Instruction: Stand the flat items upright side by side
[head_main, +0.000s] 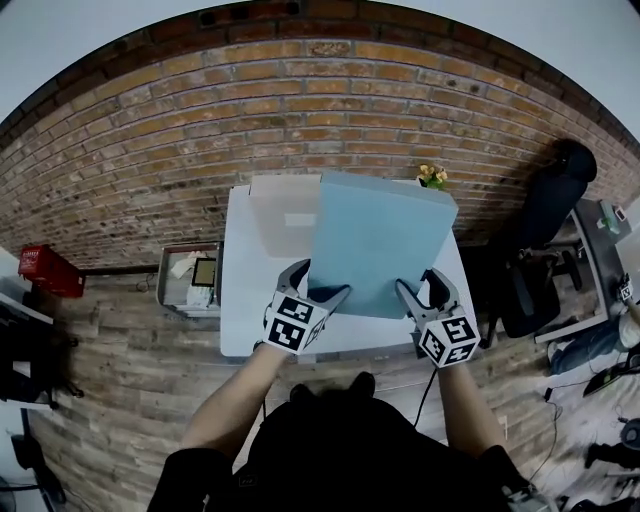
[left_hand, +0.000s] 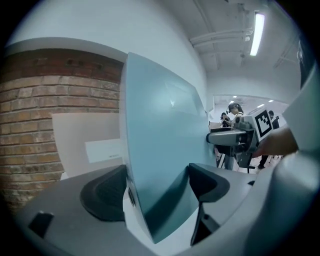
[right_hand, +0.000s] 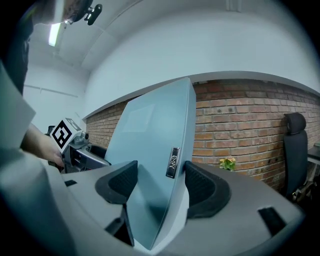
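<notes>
left gripper (head_main: 322, 283) and right gripper (head_main: 422, 287) out front, side by side, each clamped on the blue box's (head_main: 380, 235) near edge.

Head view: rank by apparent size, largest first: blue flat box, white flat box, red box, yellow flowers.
1. blue flat box, held up nearer the camera, which flatters it
2. white flat box, partly hidden behind the blue one
3. red box
4. yellow flowers, clearly smallest
</notes>
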